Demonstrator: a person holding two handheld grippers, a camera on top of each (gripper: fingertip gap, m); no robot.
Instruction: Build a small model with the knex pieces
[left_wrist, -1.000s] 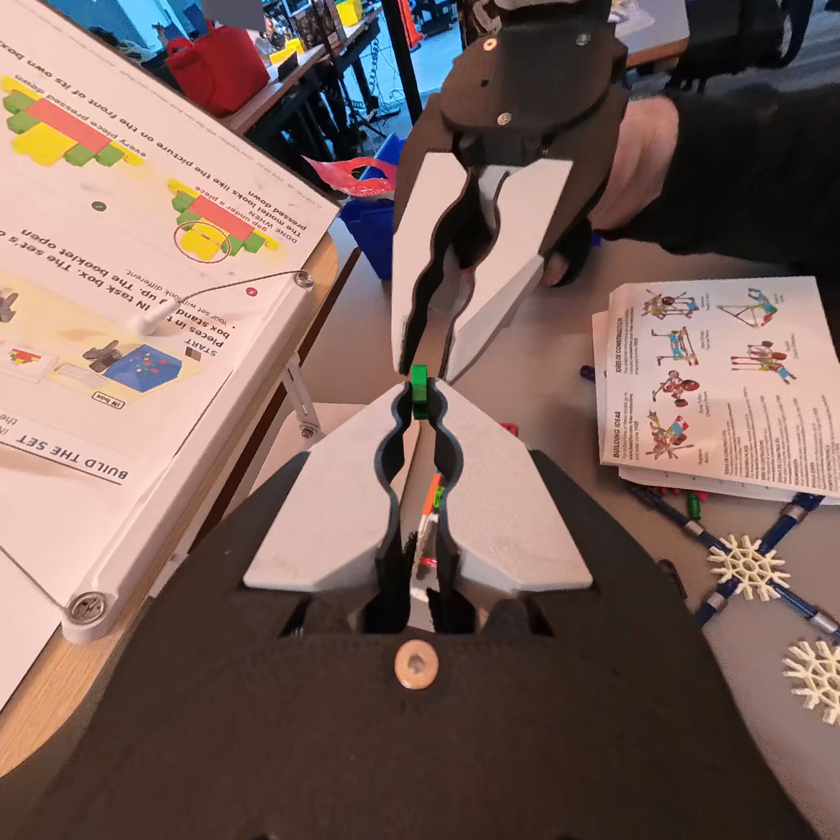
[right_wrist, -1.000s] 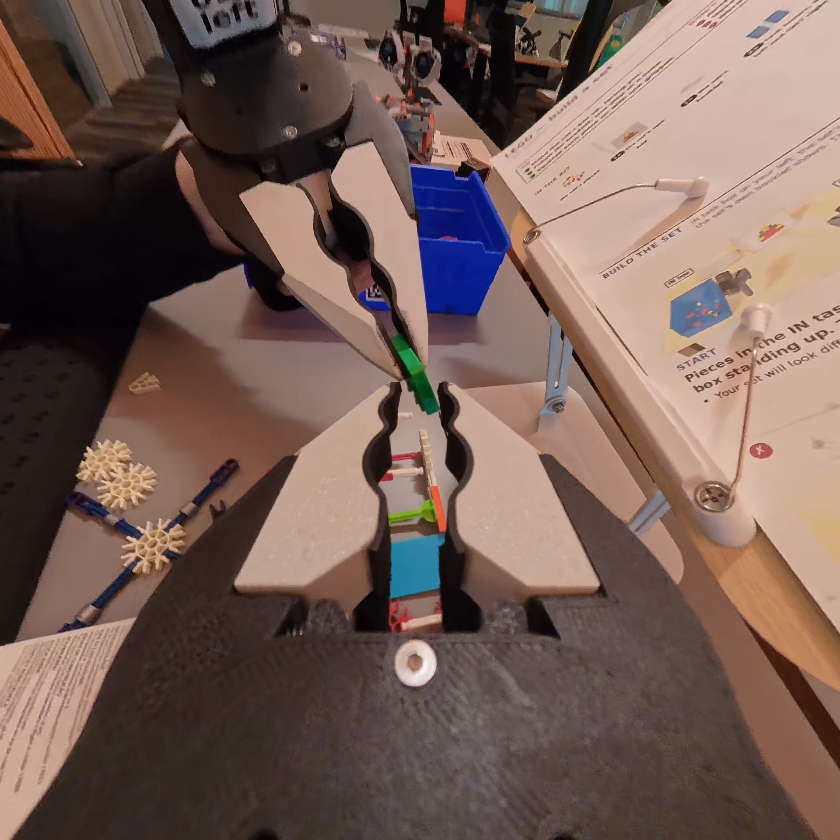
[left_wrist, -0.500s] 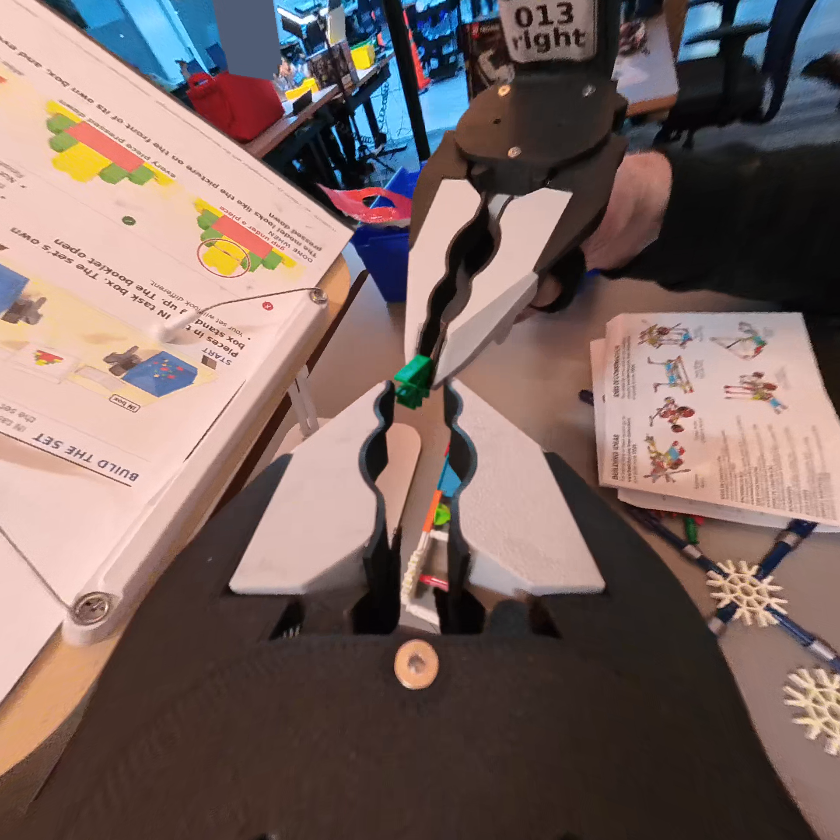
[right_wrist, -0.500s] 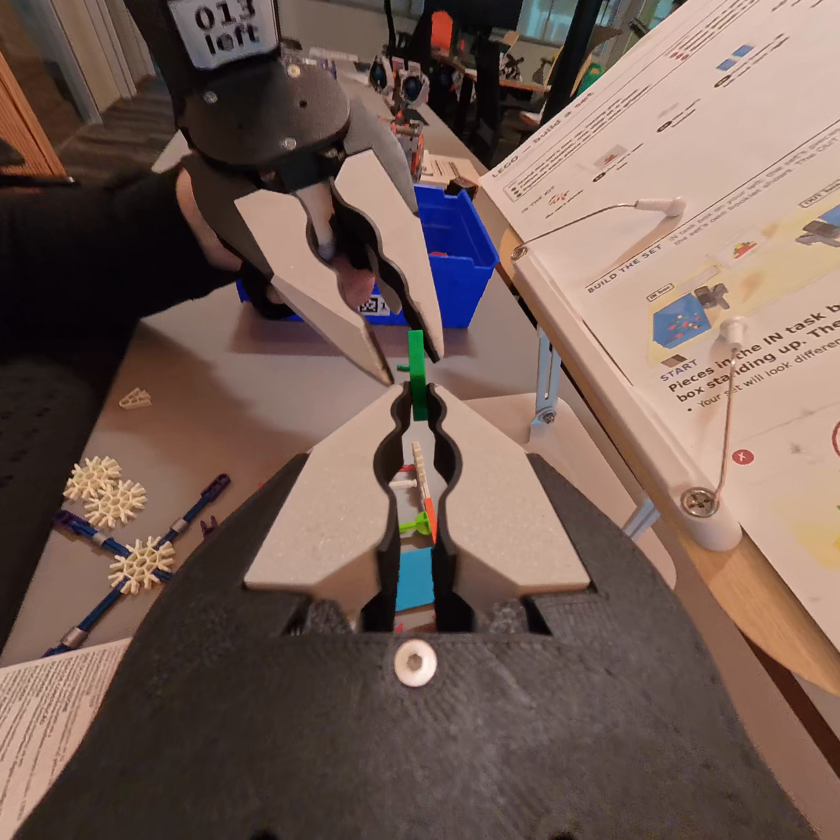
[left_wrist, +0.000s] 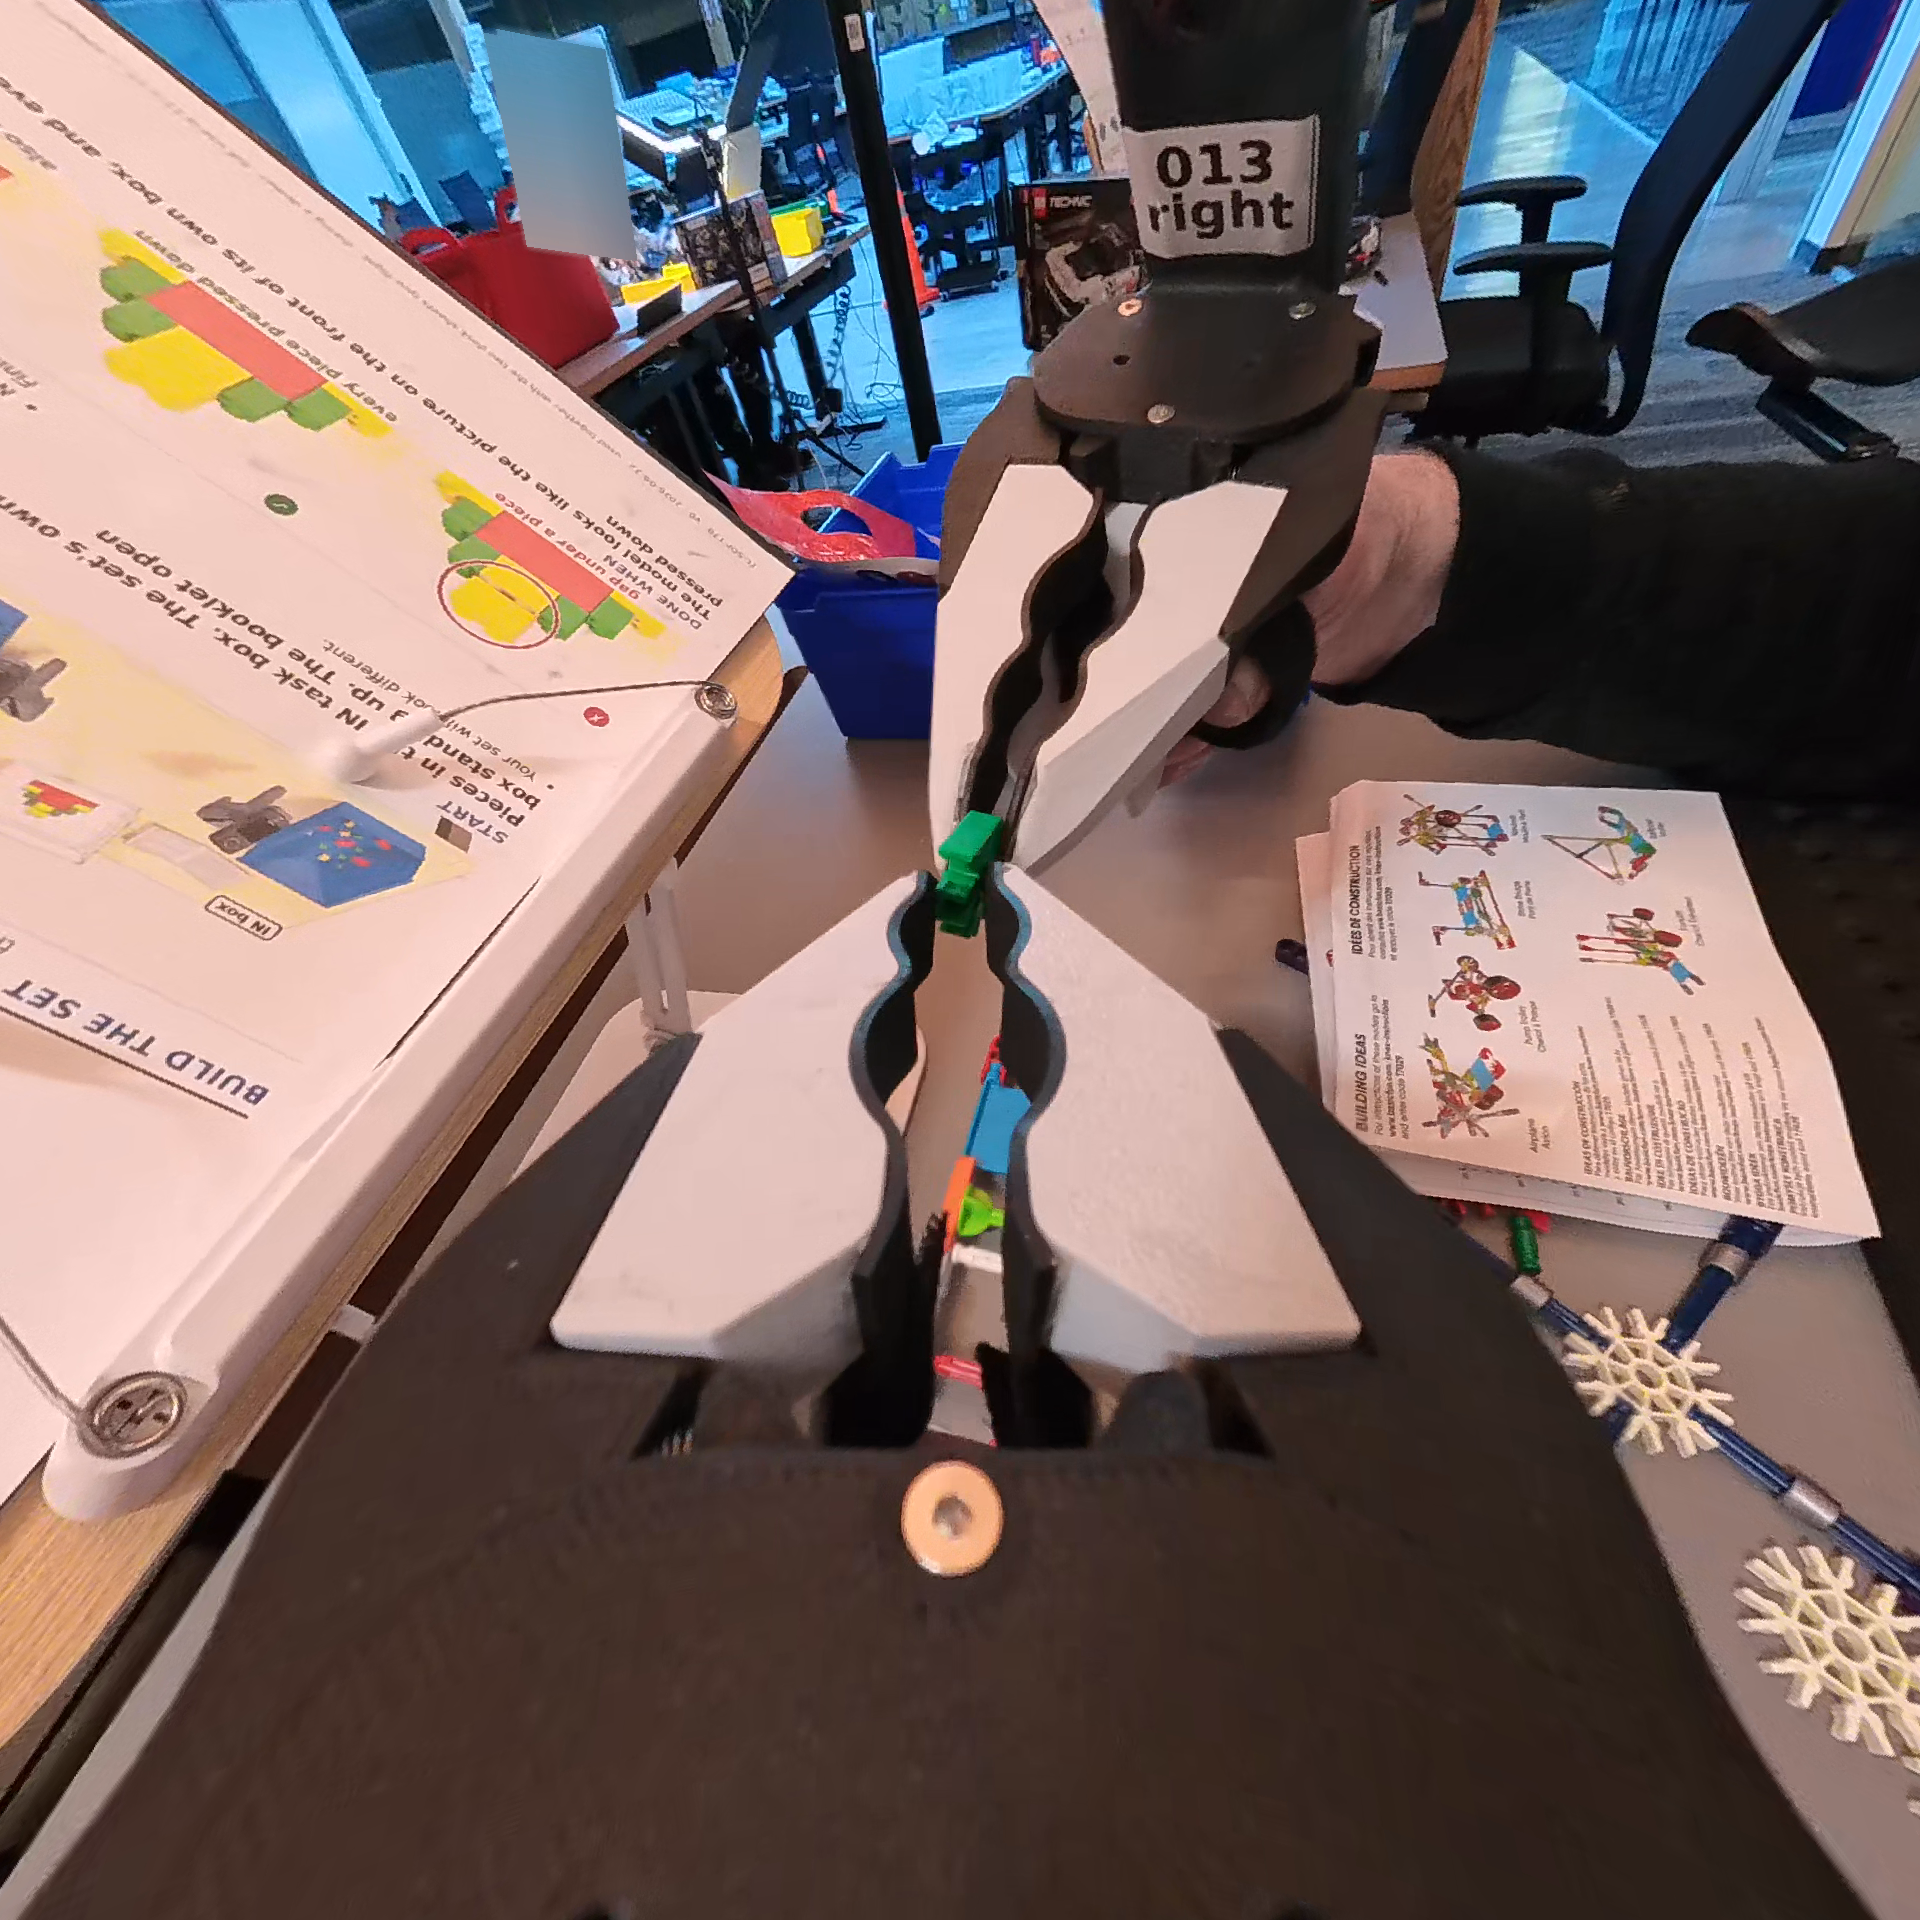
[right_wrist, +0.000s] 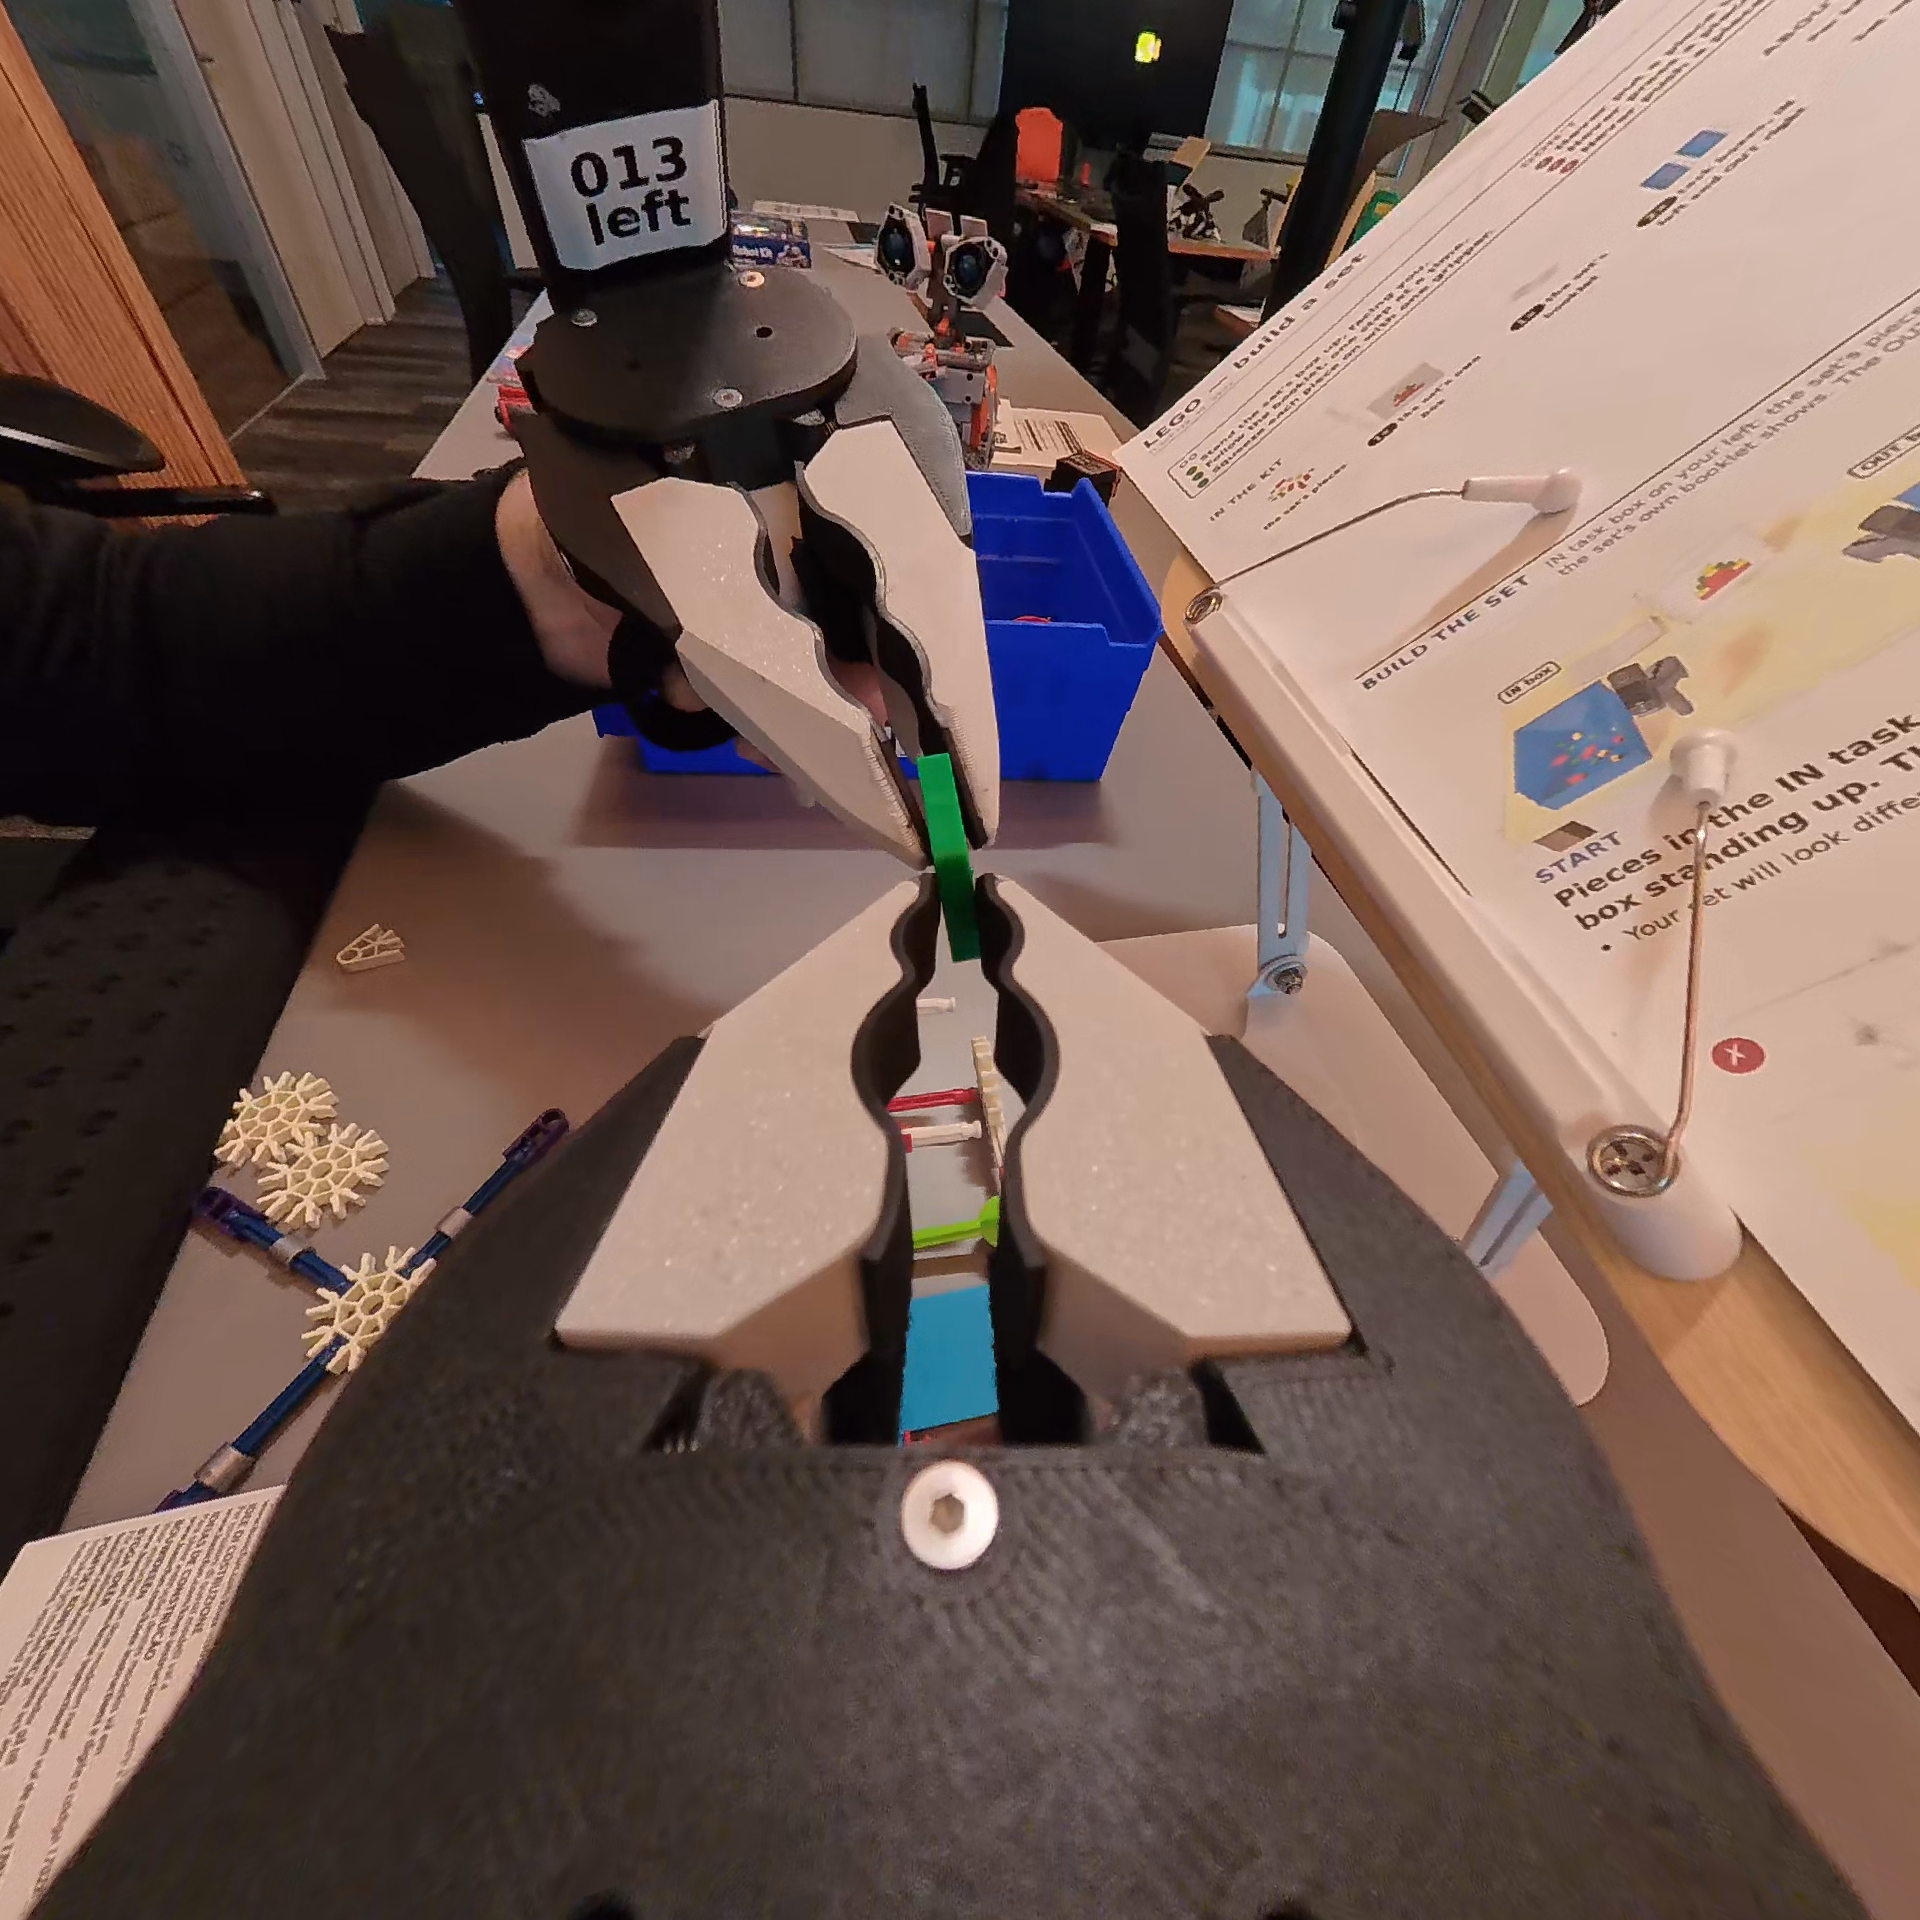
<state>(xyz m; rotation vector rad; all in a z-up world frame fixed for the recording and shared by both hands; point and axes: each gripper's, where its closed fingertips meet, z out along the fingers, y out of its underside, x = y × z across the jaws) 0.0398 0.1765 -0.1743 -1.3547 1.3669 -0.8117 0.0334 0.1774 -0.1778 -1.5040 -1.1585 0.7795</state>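
Two grippers tip to tip, left gripper (left_wrist: 958, 902) and right gripper (right_wrist: 956, 896) both clamped on green piece (right_wrist: 954, 871).

The bin (right_wrist: 1070, 634) sits at the table's (right_wrist: 499, 831) far edge, left of the sloped board (right_wrist: 1558, 582). Snowflake pieces (right_wrist: 312, 1164) lie near the left edge, the booklet (right_wrist: 94, 1642) at the near-left corner.

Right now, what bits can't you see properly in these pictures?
- The green piece: both views; the left gripper and right gripper cover its ends, so its whole shape stays hidden.
- The colourful model below: both views; only a strip shows between the fingers.
- The blue bin: right wrist view; the left gripper hides most of the inside.
- The white snowflake connectors: left wrist view; cut off by the right edge.
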